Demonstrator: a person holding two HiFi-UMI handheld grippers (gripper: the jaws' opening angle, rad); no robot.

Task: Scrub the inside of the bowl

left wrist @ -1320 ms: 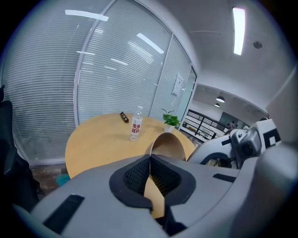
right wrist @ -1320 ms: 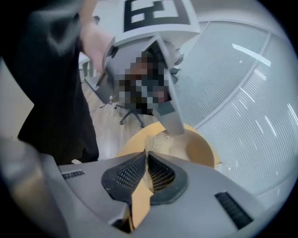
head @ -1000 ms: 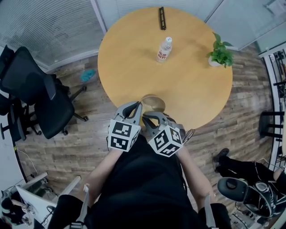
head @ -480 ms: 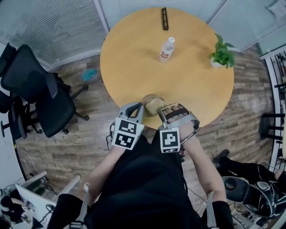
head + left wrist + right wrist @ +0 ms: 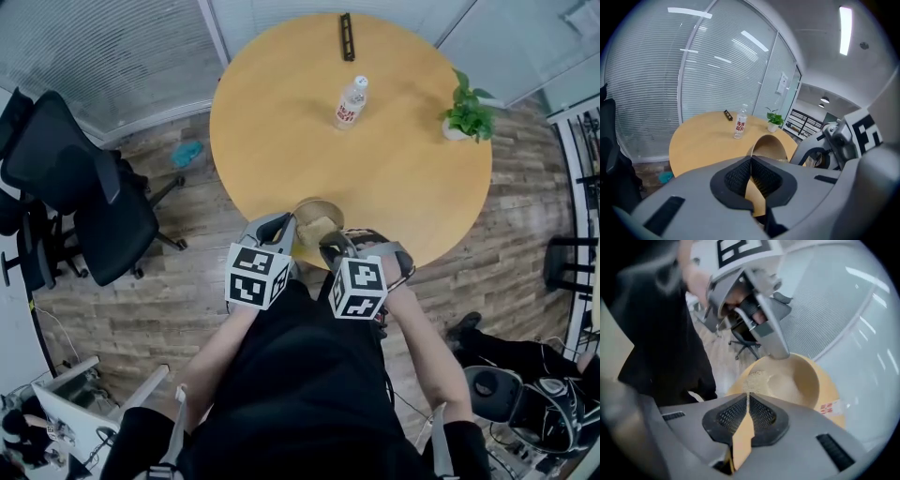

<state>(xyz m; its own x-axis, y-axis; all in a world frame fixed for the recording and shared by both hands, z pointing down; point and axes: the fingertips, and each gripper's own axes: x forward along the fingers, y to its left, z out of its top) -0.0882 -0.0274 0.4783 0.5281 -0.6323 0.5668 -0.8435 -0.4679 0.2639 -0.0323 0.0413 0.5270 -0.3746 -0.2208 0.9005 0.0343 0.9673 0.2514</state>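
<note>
At the lower middle of the head view, the left tongs (image 5: 287, 228) are clamped on the left rim of the bowl (image 5: 804, 380). The bowl is at the close edge of the round surface (image 5: 375, 169). The right tongs (image 5: 330, 246) are shut on a thin scrub pad (image 5: 740, 439), and its rough end reaches inside the bowl. Whether it touches the wall I cannot tell. Scrubbing looks to be the step in hand. The next move, I judge, calls for pressing the pad to the inner wall and sweeping round while the left grip steadies the bowl. Farther up stand a bottle (image 5: 348, 101) and a potted plant (image 5: 464, 112).
</note>
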